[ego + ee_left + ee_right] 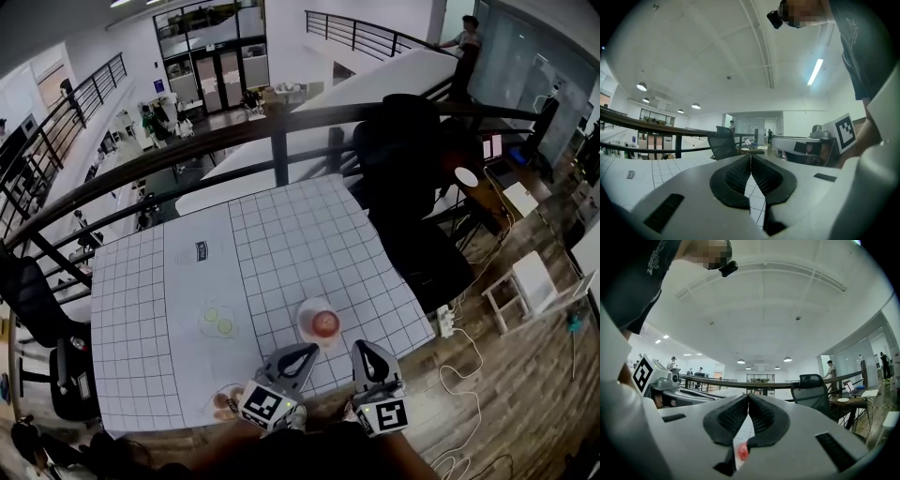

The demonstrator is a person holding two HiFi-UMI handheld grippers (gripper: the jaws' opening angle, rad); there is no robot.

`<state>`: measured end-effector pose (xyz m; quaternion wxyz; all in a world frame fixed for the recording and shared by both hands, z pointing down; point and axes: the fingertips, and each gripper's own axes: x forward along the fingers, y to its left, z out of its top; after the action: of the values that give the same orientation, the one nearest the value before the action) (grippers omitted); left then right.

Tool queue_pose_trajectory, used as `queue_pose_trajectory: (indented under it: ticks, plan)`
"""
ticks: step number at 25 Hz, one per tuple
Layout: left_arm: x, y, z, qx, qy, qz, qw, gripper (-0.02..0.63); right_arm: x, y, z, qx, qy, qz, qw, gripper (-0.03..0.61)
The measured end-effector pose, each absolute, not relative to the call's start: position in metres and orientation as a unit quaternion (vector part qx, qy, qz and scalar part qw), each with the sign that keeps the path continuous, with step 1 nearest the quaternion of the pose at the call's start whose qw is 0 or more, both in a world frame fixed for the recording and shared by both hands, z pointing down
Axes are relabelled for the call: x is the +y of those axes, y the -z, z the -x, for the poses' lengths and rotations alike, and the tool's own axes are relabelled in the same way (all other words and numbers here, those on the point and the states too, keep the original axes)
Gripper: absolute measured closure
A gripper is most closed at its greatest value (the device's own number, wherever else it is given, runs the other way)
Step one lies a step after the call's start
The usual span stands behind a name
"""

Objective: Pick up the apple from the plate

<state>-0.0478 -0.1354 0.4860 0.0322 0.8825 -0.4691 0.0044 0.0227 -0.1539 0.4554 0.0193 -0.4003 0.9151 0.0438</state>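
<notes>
A square table (309, 234) carries a white cloth ruled in a dark grid, with a plain band (192, 286) running front to back, left of the middle. On the band lie a small dark label (203, 249), a clear dish (204, 319) and, at the front edge, a small dish (225, 400). A pinkish plate (303, 319) sits on the grid to the right

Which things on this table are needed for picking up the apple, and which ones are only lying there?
For the job: apple, plate, left gripper, right gripper (both shut, empty).

Only lying there: green slices, label, brown item at the near edge.
</notes>
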Motion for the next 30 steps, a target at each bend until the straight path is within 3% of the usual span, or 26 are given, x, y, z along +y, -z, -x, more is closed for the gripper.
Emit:
queue_pose_trajectory:
  ticks: [5, 18, 24, 30]
  plan:
    - [-0.159, -0.495, 0.035, -0.495, -0.018, -0.868, 0.035, 0.591, -0.178, -0.449, -0.036, 0.924, -0.026, 0.38, 0.043, 0.555]
    - [-0.196, -0.494, -0.01, -0.545, -0.009, -0.837, 0.054, 0.591, -0.221, -0.469, -0.084, 0.951, -0.028, 0.308, 0.01, 0.555]
    - [-0.2, -0.506, -0.007, -0.575, -0.004, -0.815, 0.074, 0.591, -0.235, -0.46, -0.079, 0.957, -0.019, 0.287, 0.029, 0.555]
    - [-0.192, -0.518, 0.008, -0.581, -0.027, -0.81, 0.08, 0.591, -0.243, -0.485, -0.072, 0.958, -0.018, 0.287, -0.01, 0.555]
